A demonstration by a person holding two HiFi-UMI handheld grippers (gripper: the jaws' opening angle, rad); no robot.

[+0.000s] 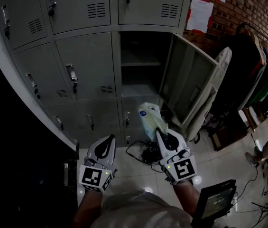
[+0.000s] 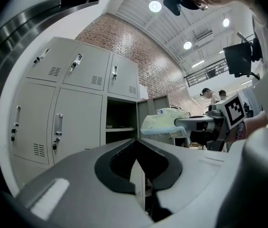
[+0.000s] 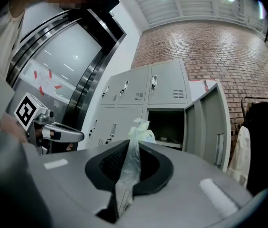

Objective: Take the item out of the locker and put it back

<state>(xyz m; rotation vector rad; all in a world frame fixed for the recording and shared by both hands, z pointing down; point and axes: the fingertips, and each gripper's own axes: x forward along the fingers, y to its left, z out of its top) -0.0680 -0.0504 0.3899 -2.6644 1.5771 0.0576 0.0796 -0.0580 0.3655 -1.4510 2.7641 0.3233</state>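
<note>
A pale, crumpled, translucent plastic bag [image 1: 150, 119], faintly green-white with a small blue mark near its top, is pinched by its twisted neck between the closed jaws of the right gripper [image 1: 162, 136]. Its bulk bunches up just beyond the jaw tips. Ahead of both grippers stands the grey metal locker bank [image 1: 84, 65]. The open compartment [image 1: 141, 68] straight beyond the right gripper is dark inside, with one shelf across it and its door [image 1: 188, 82] swung out to the right. The bag hangs outside that opening, to the right of the left gripper [image 1: 108, 141]
</note>
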